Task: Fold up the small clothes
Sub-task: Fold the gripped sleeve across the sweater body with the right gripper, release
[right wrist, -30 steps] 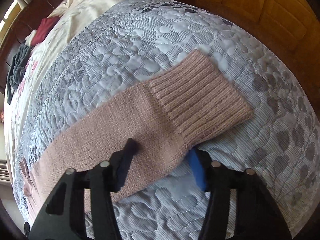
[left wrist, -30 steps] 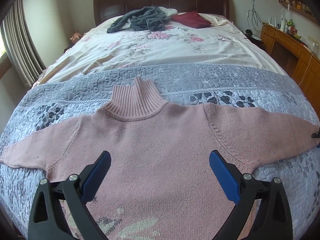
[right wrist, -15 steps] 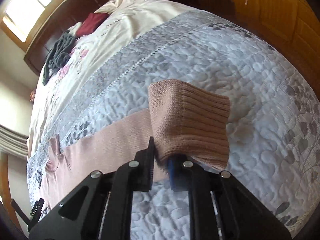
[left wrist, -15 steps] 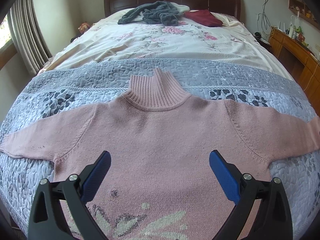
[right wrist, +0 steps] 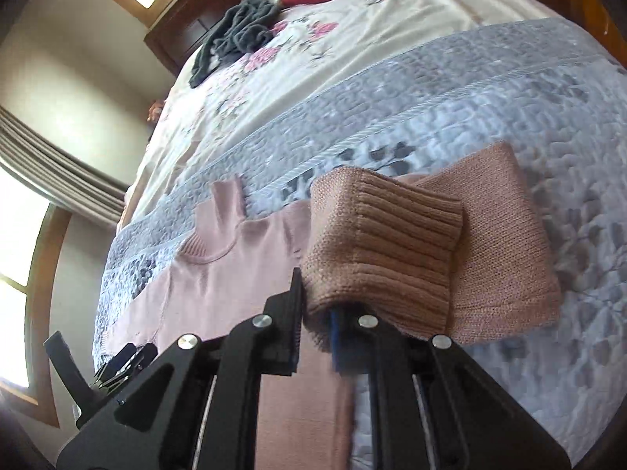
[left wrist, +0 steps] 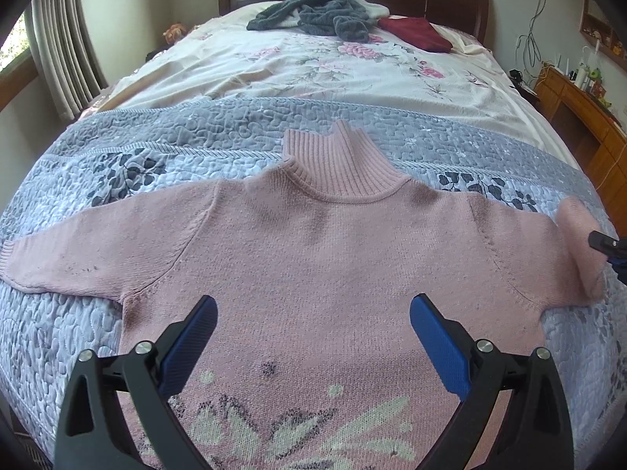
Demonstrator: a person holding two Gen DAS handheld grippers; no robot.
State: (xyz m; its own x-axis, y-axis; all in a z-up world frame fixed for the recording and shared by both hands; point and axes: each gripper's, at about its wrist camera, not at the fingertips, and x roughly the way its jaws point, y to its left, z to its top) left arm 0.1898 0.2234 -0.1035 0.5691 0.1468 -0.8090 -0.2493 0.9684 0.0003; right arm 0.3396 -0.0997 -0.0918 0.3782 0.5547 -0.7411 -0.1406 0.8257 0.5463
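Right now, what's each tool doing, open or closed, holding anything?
Left tool: open, holding nothing, above the pink sweater.
Right tool: closed on the sweater's sleeve cuff, lifted.

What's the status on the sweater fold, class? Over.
Right gripper shut on sleeve cuff, lifted. Left gripper open above pink sweater. Nothing blocking.

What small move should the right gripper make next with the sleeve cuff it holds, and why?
Probably carry the ribbed cuff inward across the pink knitted turtleneck sweater. The right gripper is shut on it, the sleeve already doubles over itself, and the open left gripper hovers above the chest.
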